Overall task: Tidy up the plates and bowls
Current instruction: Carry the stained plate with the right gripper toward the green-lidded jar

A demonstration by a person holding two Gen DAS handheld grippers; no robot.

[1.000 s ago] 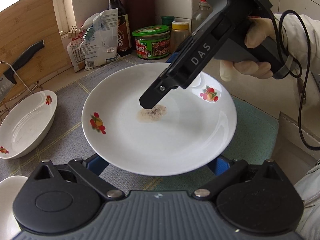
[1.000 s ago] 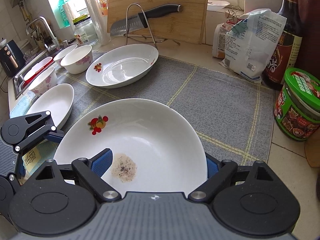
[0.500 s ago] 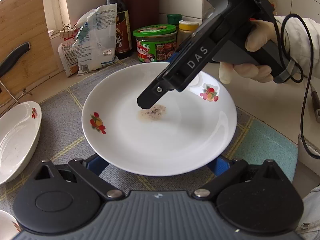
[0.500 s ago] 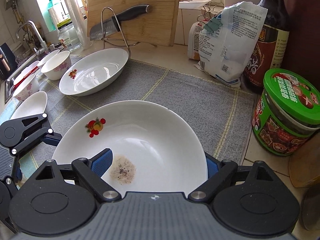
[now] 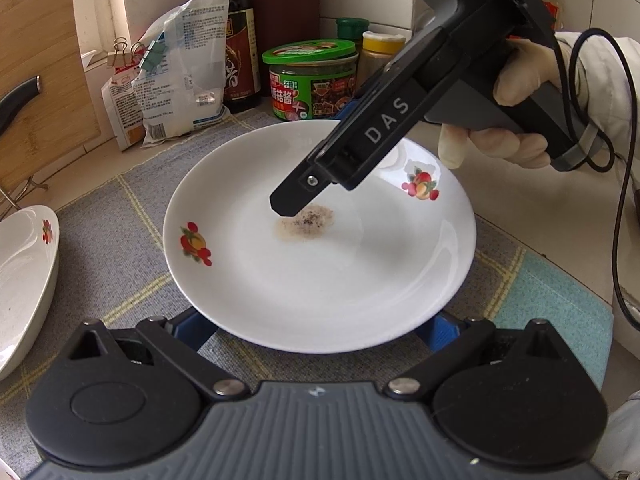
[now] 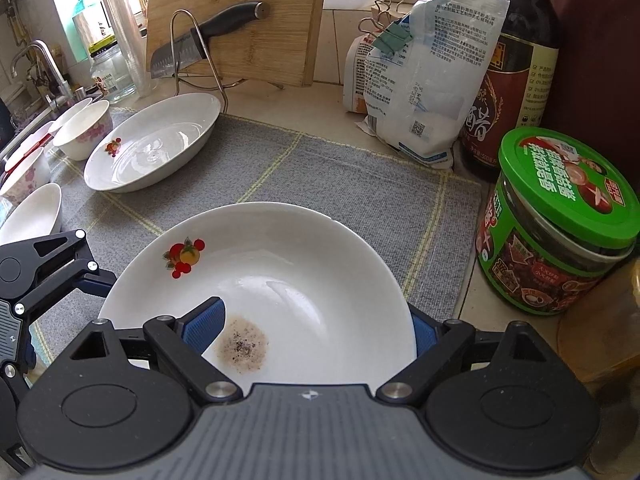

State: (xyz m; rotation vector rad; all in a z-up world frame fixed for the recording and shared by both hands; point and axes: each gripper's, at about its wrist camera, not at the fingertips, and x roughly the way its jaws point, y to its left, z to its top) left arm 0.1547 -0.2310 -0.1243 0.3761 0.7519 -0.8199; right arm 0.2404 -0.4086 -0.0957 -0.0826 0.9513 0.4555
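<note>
A white plate [image 5: 320, 280] with fruit decals and a brown peppery stain hangs low over the grey mat [image 5: 112, 240]; whether it touches the mat I cannot tell. My left gripper [image 5: 316, 326] holds its near edge, both blue pads tucked under the rim. From the opposite side my right gripper [image 6: 312, 324] is shut on the plate [image 6: 300, 280]. One pad lies inside the plate beside the stain, the other outside the rim. In the left wrist view its upper finger [image 5: 360, 140] reaches to the stain, a gloved hand behind it.
An oval white dish [image 6: 152, 144], small bowls [image 6: 82, 128] and another plate [image 6: 32, 212] sit left on the mat near the sink. A green-lidded jar [image 6: 560, 220], sauce bottle [image 6: 516, 60], clipped bags [image 6: 432, 80] and a board with a knife [image 6: 208, 36] line the back.
Both grippers carried the plate together toward the jar and bottle corner. The oval dish and bowls slid away to the left in both views. Neither grip changed.
</note>
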